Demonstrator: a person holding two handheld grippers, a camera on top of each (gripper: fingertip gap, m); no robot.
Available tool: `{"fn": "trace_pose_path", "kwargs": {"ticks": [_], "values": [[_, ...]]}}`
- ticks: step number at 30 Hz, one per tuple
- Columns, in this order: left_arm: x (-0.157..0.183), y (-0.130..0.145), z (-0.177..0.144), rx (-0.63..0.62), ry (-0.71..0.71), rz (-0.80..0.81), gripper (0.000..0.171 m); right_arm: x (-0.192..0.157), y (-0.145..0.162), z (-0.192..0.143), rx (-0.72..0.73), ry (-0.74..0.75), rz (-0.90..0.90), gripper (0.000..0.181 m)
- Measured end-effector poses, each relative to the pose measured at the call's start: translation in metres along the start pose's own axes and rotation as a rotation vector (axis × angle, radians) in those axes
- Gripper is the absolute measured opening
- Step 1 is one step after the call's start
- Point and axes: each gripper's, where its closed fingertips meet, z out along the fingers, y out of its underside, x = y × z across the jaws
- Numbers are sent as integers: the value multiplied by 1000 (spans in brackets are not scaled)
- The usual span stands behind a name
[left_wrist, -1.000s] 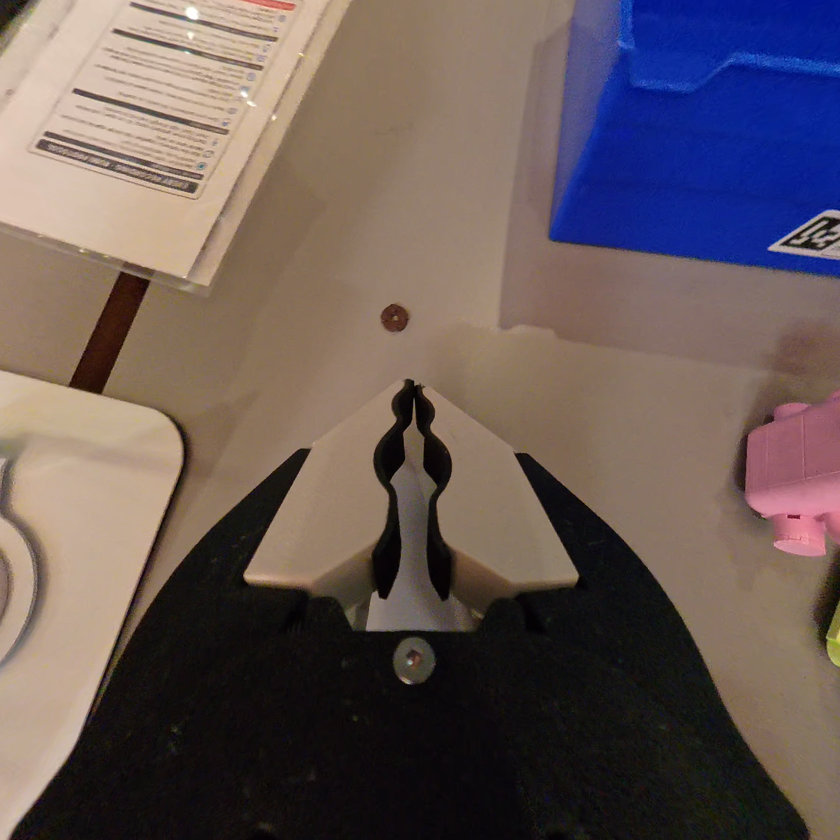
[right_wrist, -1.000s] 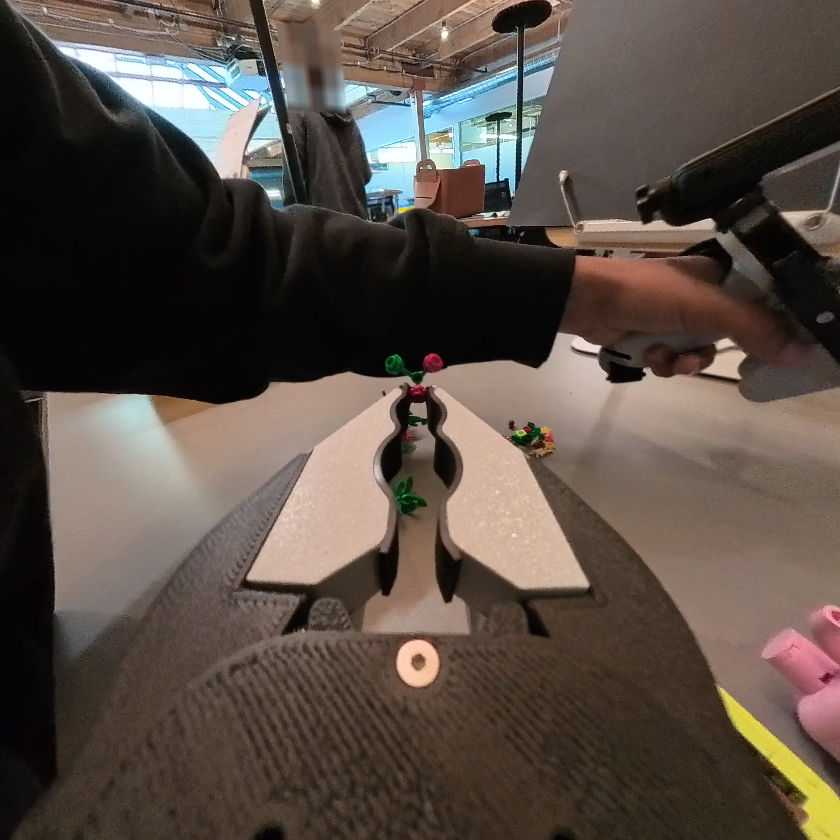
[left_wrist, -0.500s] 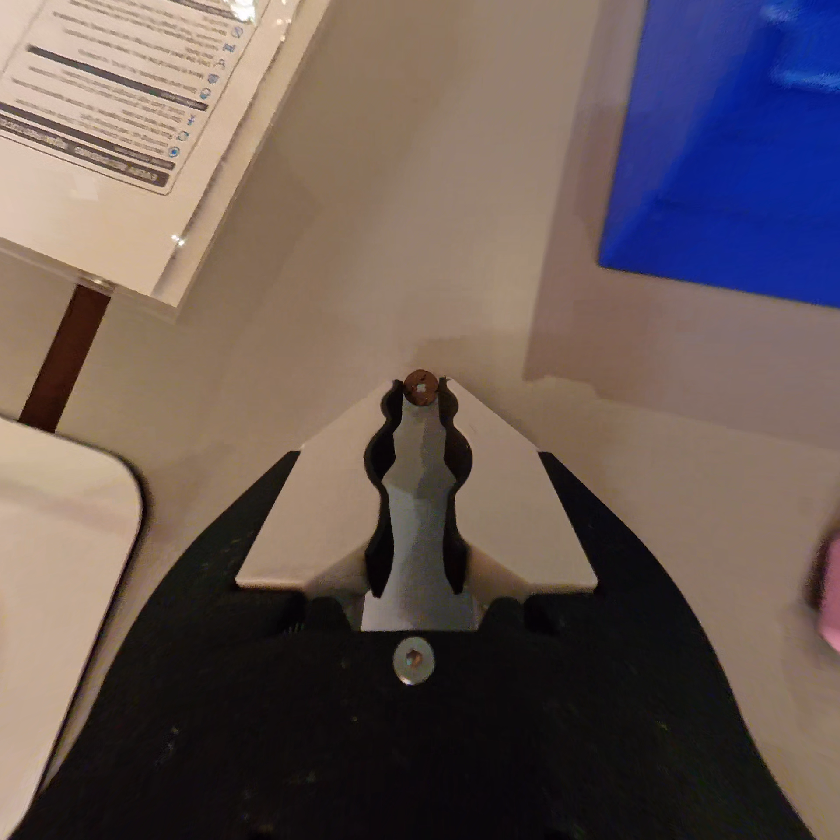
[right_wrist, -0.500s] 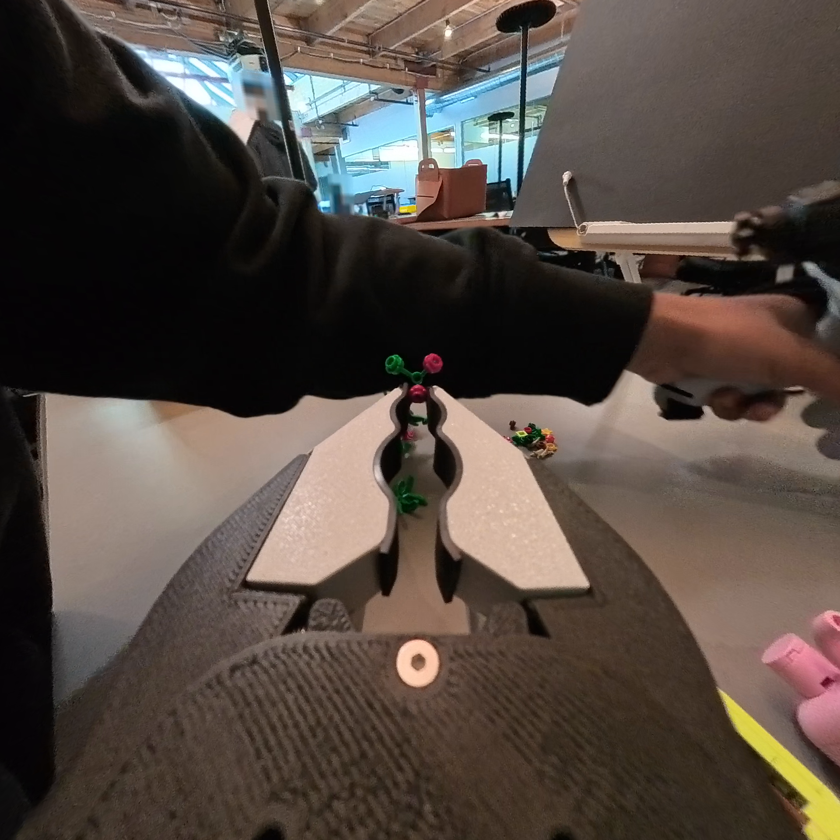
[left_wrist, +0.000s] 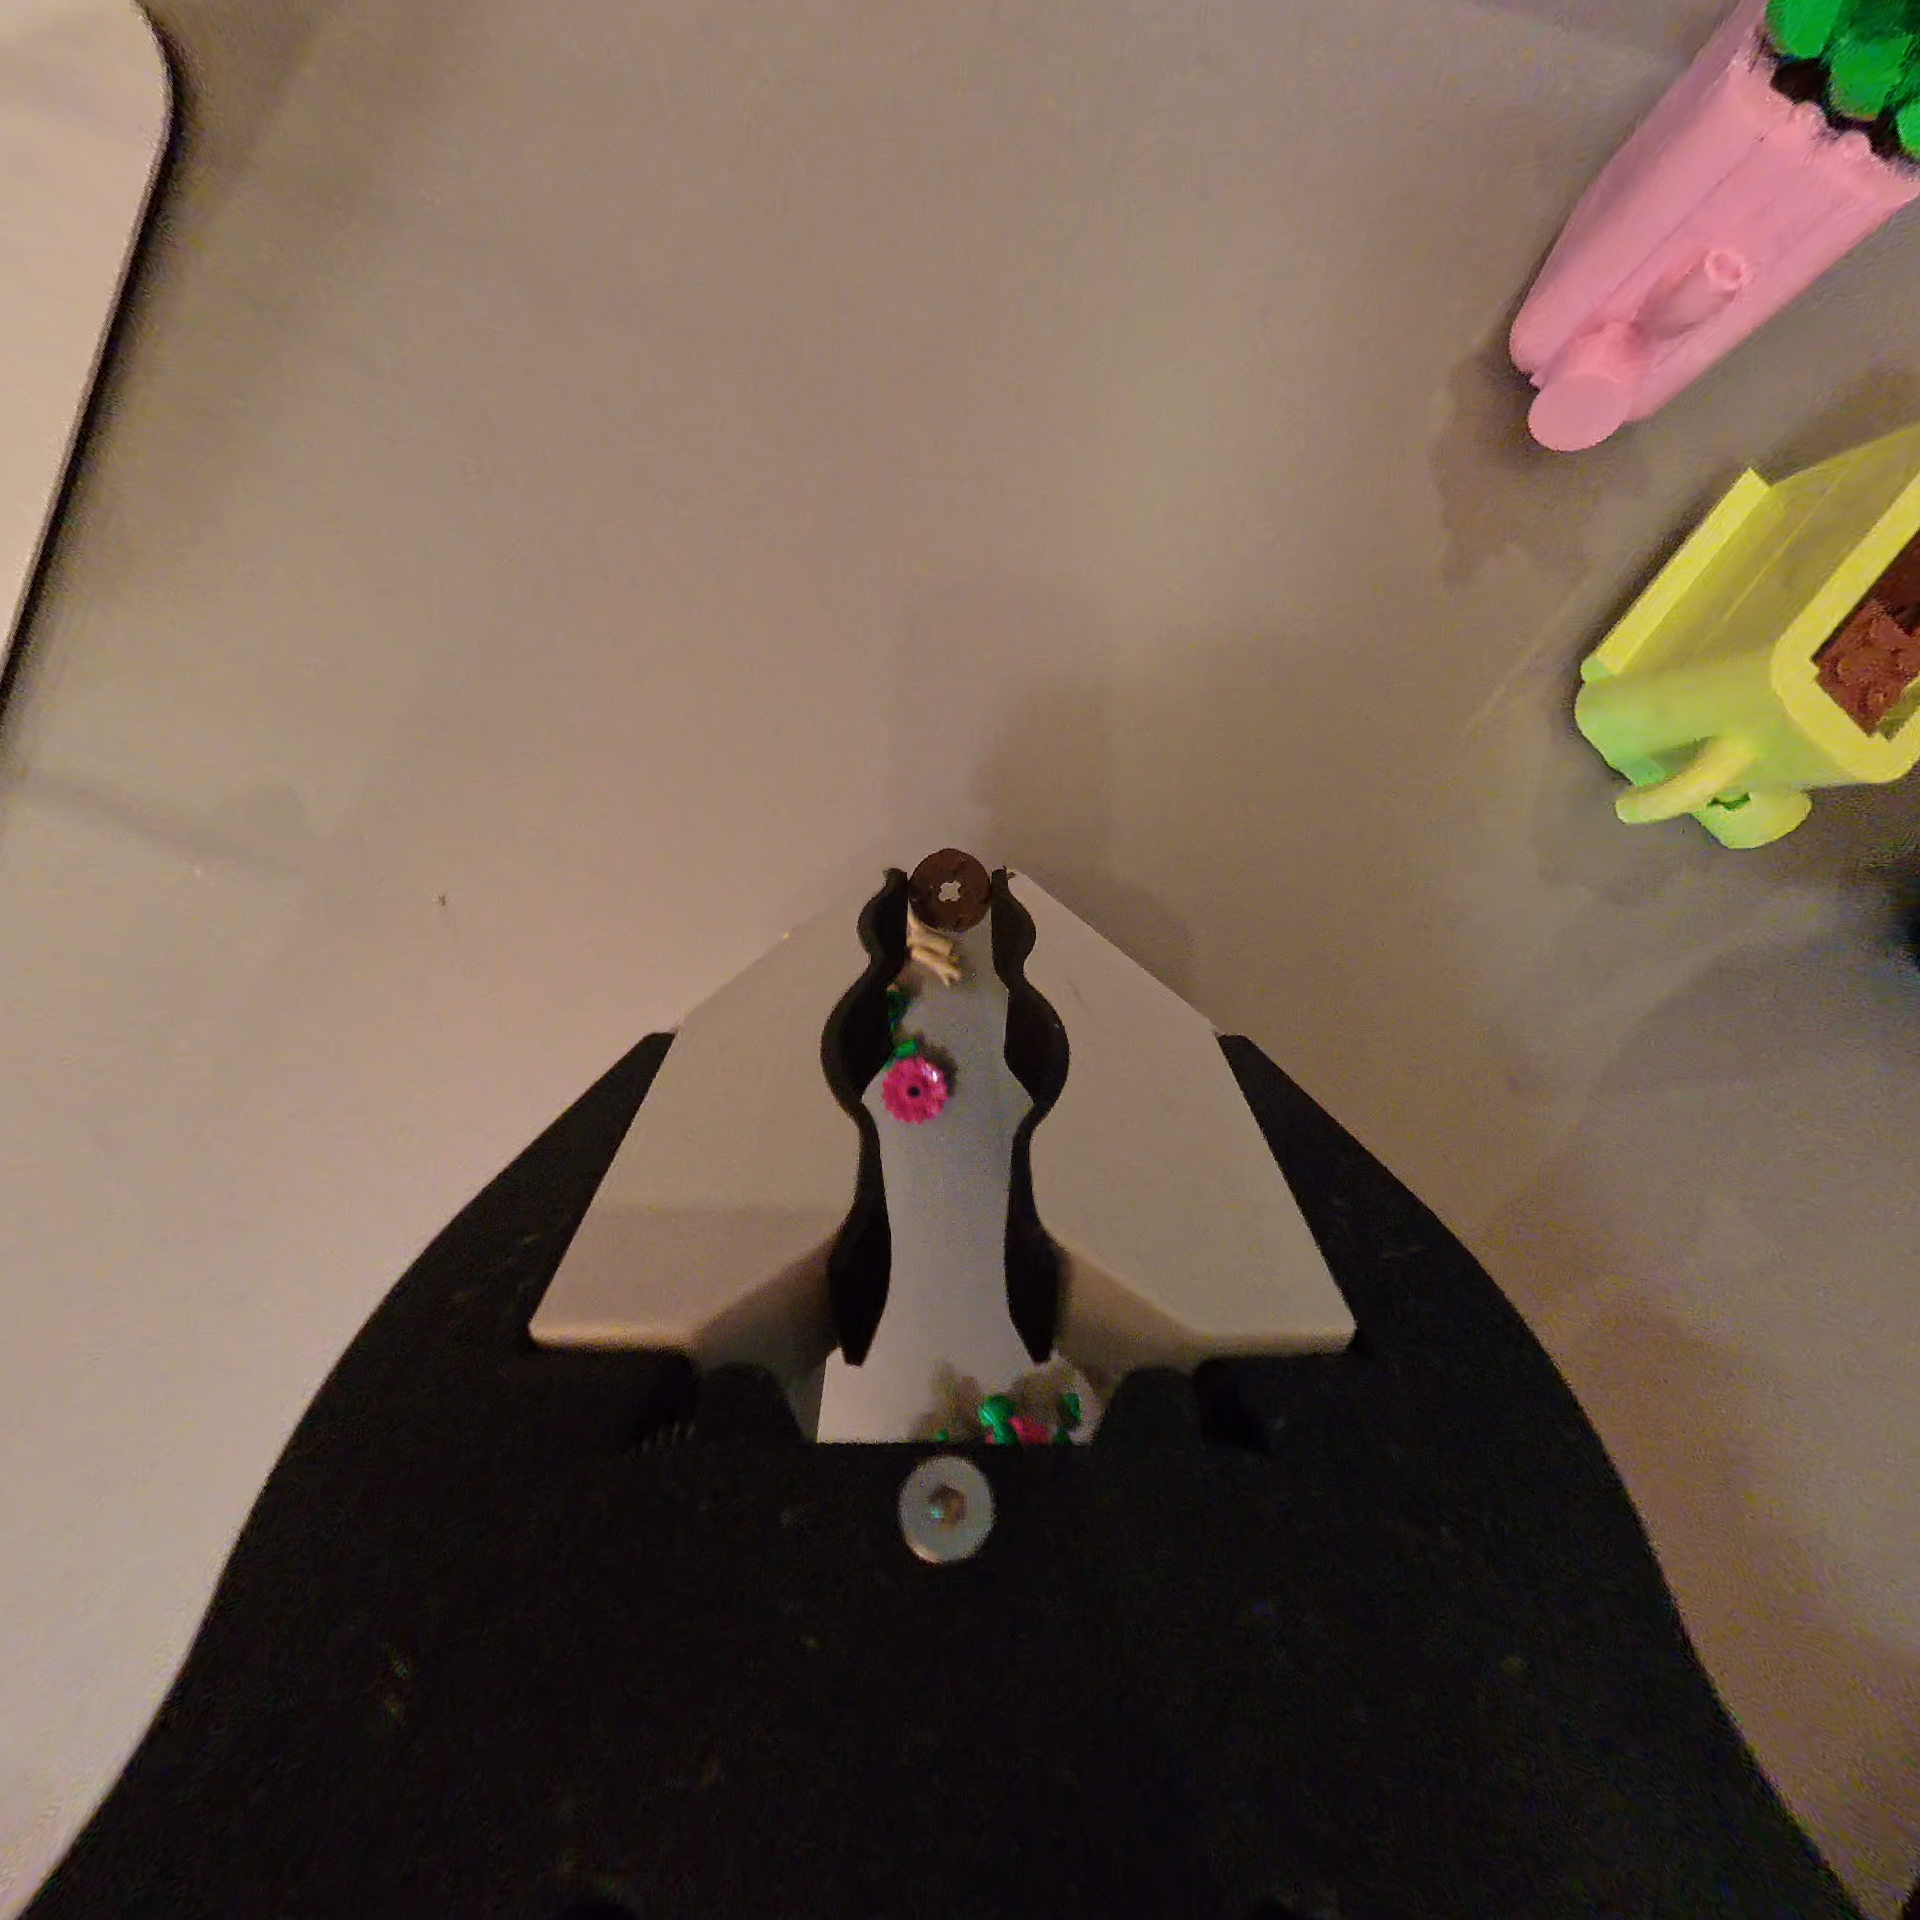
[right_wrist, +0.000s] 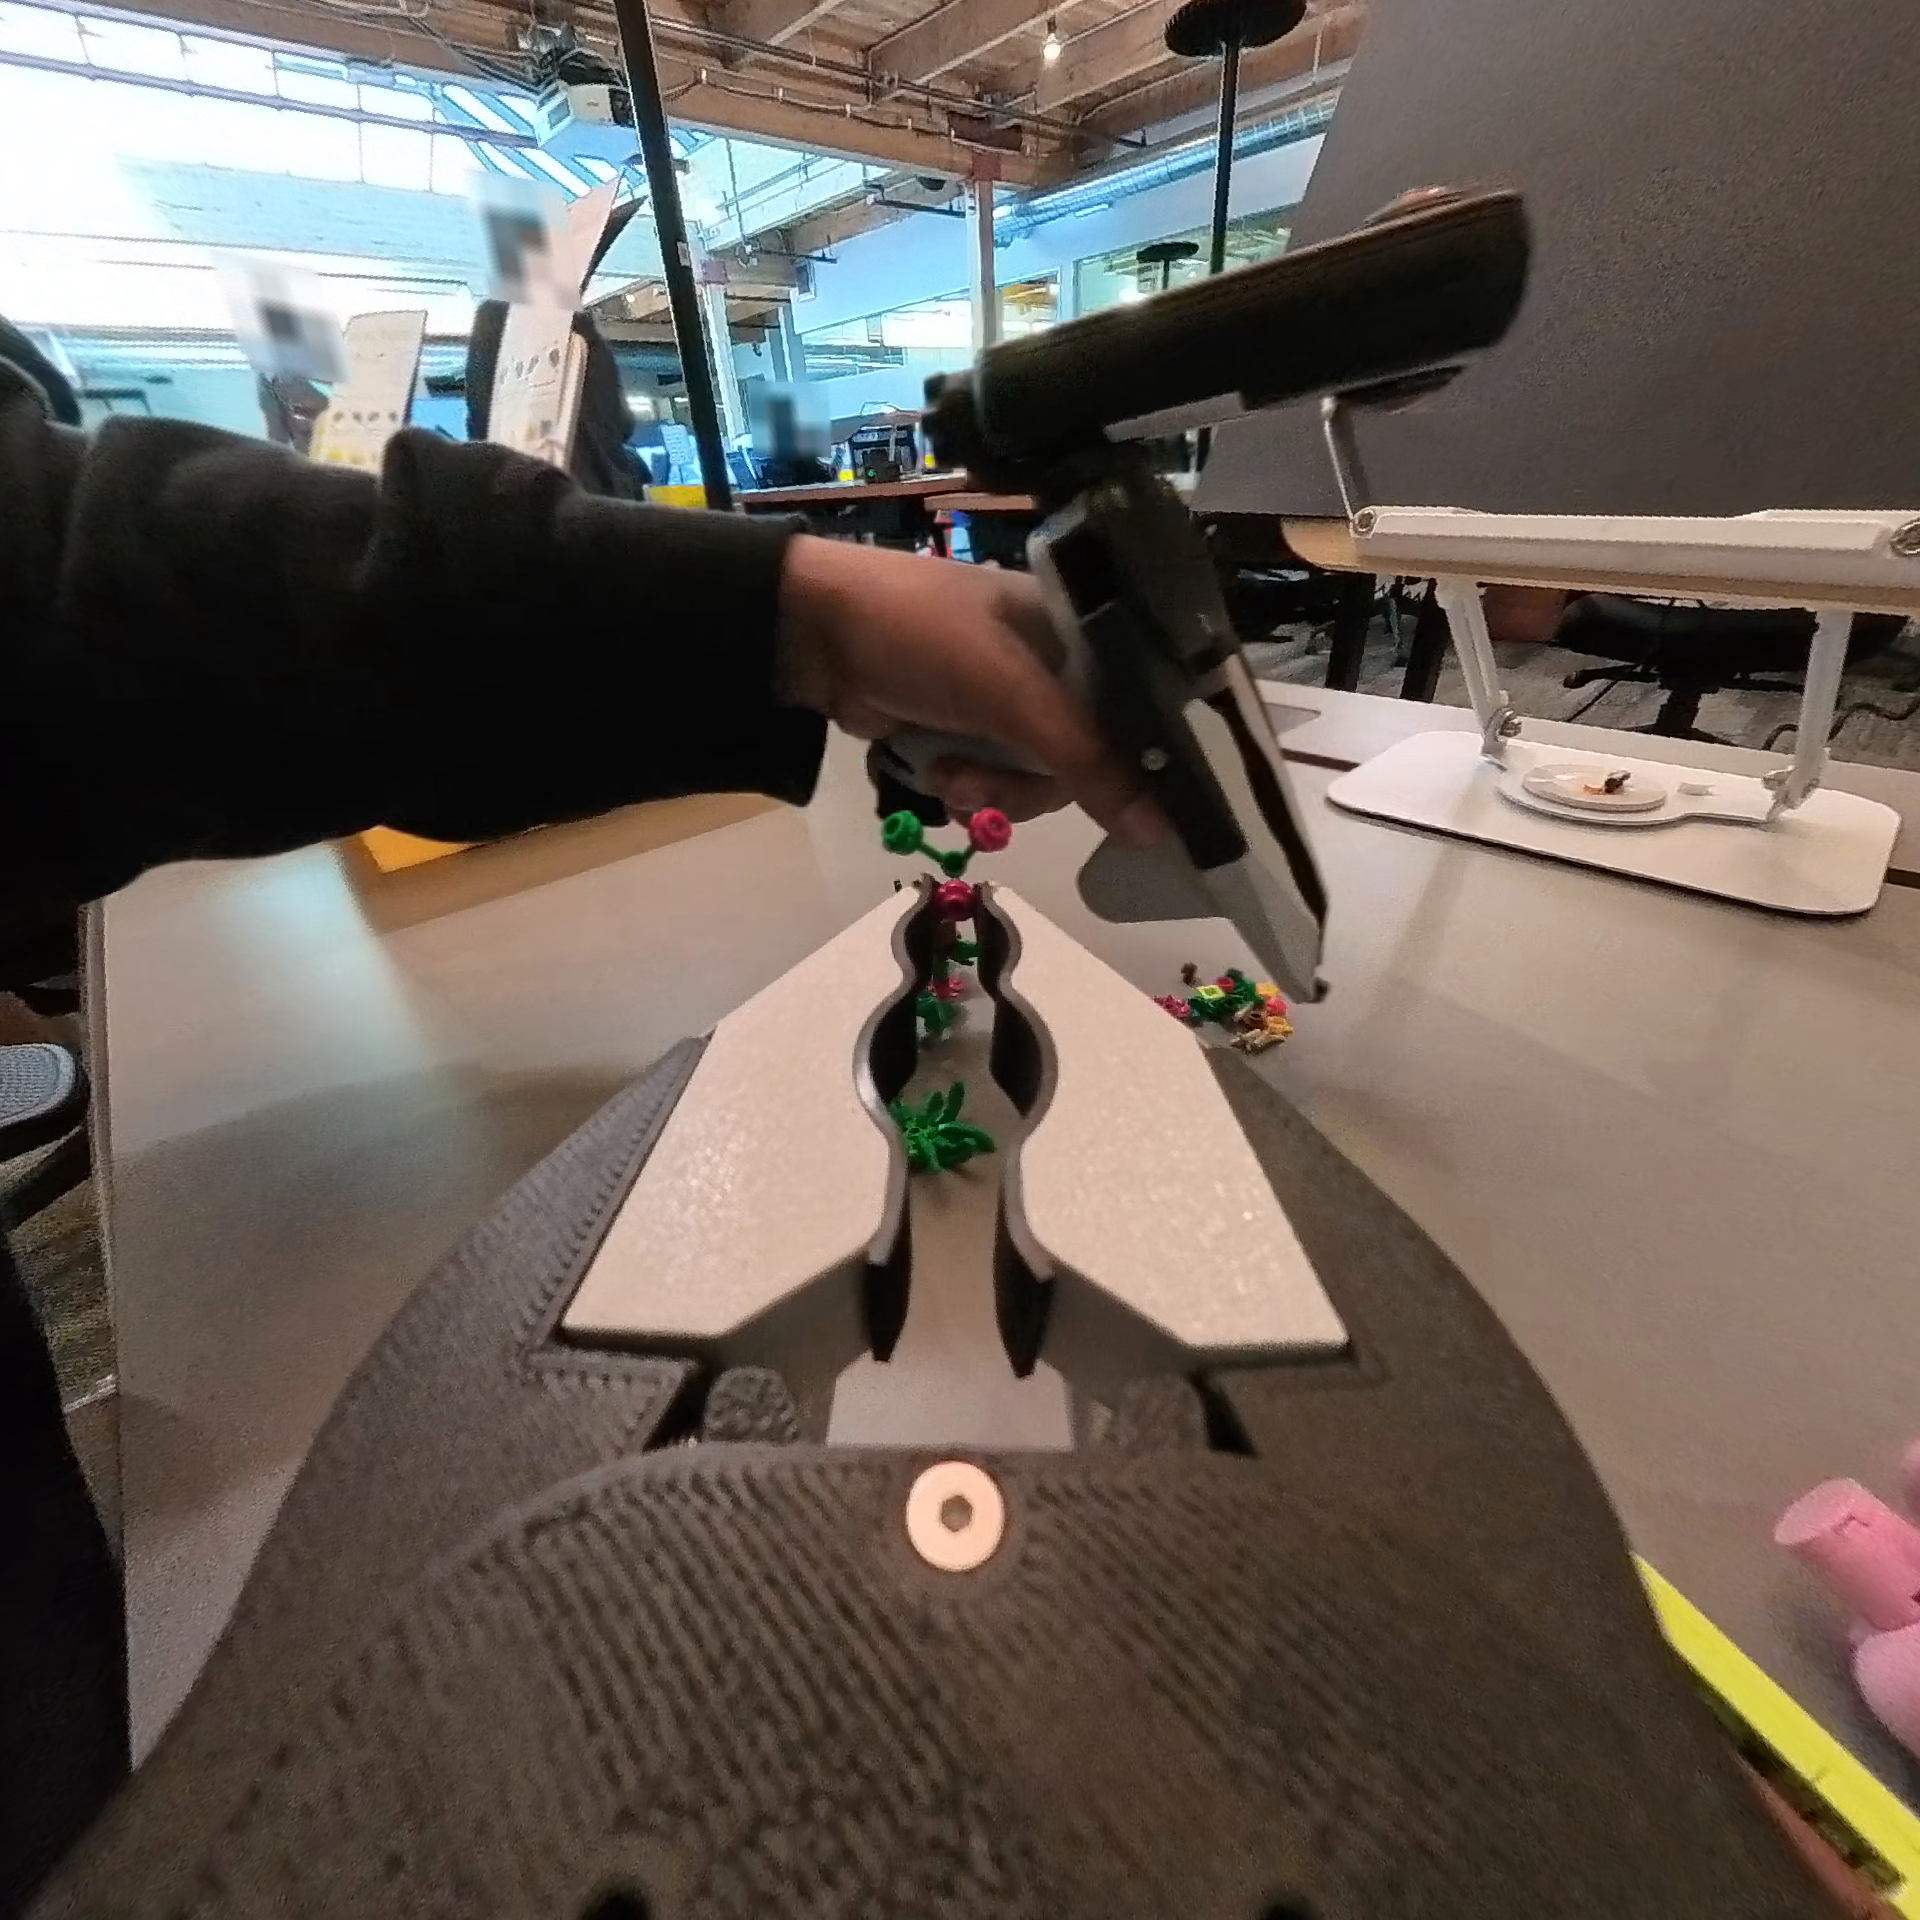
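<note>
The left gripper (left_wrist: 948, 883) was pinching a small brown round stud piece (left_wrist: 948, 891) right at its fingertips, flat face with the cross-shaped hole turned up toward the camera, so its short axis ran roughly along the view line. It hung over the grey desk (left_wrist: 623, 520), and down through the gap between the fingers you could see a little magenta flower piece (left_wrist: 914, 1091) and some pale bits lying on the desk surface below. Off toward the desk's right side sat a pink planter box (left_wrist: 1704, 239) with green stuff in its top, and just beside it a yellow-green planter box (left_wrist: 1756, 675) with brown studs inside, both lying tilted in that view with their long axes running diagonally. A white base plate (left_wrist: 62, 260) poked in at the far left corner. Over in the right wrist view, the right gripper (right_wrist: 951, 894) was clamped on a tiny plant stem (right_wrist: 945, 862), which stood upright between the tips, long axis vertical, forking at the top into a green bud and a magenta bud, with another magenta flower pinched right at the tips. Further down the stem, green leaves (right_wrist: 940, 1132) showed in the gap. The left gripper showed there too, held by a hand (right_wrist: 935, 686) in a black sleeve, nose angled down at a loose pile of small coloured pieces (right_wrist: 1231, 1008) on the desk, just above it.
</note>
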Motion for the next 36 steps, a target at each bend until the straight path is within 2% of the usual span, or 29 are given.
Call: {"fn": "trace_pose_path", "kwargs": {"ticks": [4, 10, 14, 17, 21, 27, 31, 36], "values": [[3, 13, -4, 0, 4, -44, 12, -1, 1, 1, -8, -1, -12, 5], [4, 29, 2, -45, -21, -24, 14, -2, 2, 2, -13, 1, -24, 5], [3, 30, -1, -38, -64, -34, 31, -2, 2, 3, -12, 2, -25, 5], [8, 19, -19, 65, -74, -55, 36, 1, -1, 1, 10, 1, 7, 5], [31, 6, -53, 295, -19, -81, 35, 10, -10, -6, 84, -27, 149, 5], [103, 7, -100, 666, 271, -159, 28, 11, -21, -13, 185, -170, 387, 5], [128, 14, -118, 829, 322, -150, 37, -2, -21, -10, 168, -243, 374, 4], [136, 22, -127, 897, 336, -159, 42, -19, -11, -1, 84, -247, 241, 5]]}}
